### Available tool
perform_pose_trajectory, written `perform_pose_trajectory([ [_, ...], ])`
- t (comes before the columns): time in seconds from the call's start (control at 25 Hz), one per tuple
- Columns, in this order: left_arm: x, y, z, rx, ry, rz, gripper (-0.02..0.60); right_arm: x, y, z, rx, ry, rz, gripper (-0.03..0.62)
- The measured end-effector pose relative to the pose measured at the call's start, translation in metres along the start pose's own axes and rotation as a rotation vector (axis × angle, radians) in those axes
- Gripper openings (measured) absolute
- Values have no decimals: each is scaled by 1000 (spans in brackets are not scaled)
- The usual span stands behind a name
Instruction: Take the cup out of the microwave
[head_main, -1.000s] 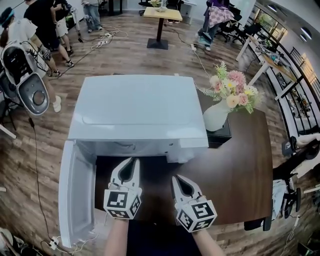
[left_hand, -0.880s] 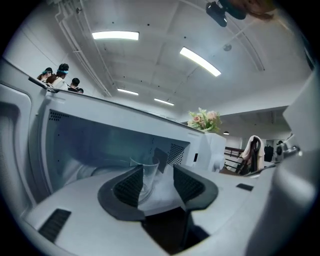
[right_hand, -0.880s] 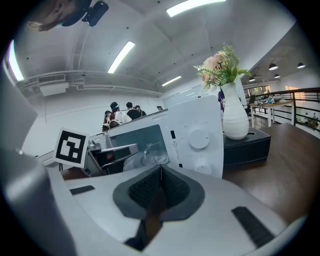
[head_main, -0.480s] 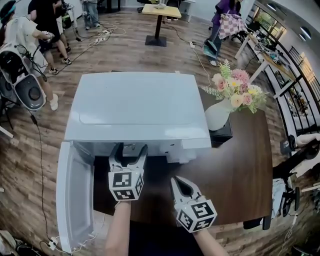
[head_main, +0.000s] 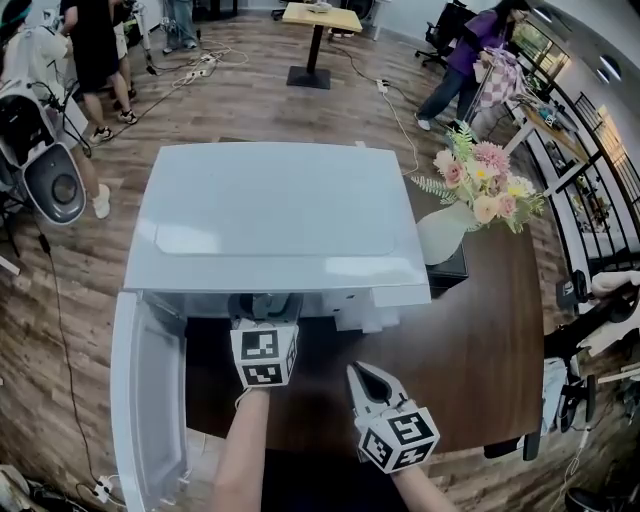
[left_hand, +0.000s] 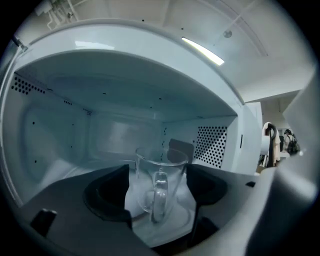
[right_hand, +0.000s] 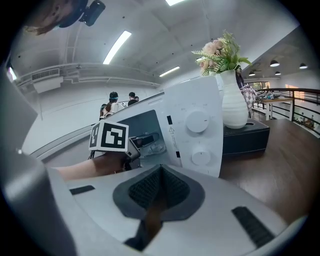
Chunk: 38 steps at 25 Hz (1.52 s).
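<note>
Reaching inside microwave (head_main: 270, 210), tips hidden | left claw (left_hand: 159, 176) just opened, cup (left_hand: 160, 165) between | right claw (right_hand: 160, 172) closed

A: Door in the way?
B: No. Microwave (head_main: 275, 215) door (head_main: 150, 400) hangs wide left, mouth open. Left gripper (left_hand: 159, 200) is inside. Its jaws have just been opening, with the glass cup (left_hand: 160, 182) between them and slim gaps either side.
A: Blockers?
B: Cavity ceiling (left_hand: 125, 85) above, perforated right wall (left_hand: 210, 145) beside. Control panel (right_hand: 197, 132) flanks the mouth. Right gripper (head_main: 363, 375), jaws together, sits before it over the table (head_main: 480, 340). Flower vase (head_main: 438, 235) is well right.
</note>
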<state>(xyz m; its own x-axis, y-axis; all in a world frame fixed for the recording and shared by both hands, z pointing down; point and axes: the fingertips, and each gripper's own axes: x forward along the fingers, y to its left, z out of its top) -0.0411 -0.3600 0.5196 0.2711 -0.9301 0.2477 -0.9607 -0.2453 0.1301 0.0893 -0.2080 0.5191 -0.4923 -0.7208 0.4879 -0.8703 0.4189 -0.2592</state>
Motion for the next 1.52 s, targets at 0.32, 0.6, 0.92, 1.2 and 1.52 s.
perform_pose_trajectory([
  [0.32, 15, -6, 3, 36, -6, -10, 339, 1, -9, -2, 15, 9, -19, -6],
  [0.6, 29, -7, 6, 64, -11, -14, 360, 3, -16, -1, 24, 17, -22, -6],
  [0.92, 39, -7, 5, 114, -2, -34, 362, 4, -23, -1, 28, 21, -26, -6],
  [1.2, 34, -5, 5, 109, 7, -32, 362, 4, -23, 0, 28, 22, -30, -6],
  [1.52, 13, -3, 4, 94, -8, -9, 362, 1, -21, 0, 28, 16, -27, -6],
])
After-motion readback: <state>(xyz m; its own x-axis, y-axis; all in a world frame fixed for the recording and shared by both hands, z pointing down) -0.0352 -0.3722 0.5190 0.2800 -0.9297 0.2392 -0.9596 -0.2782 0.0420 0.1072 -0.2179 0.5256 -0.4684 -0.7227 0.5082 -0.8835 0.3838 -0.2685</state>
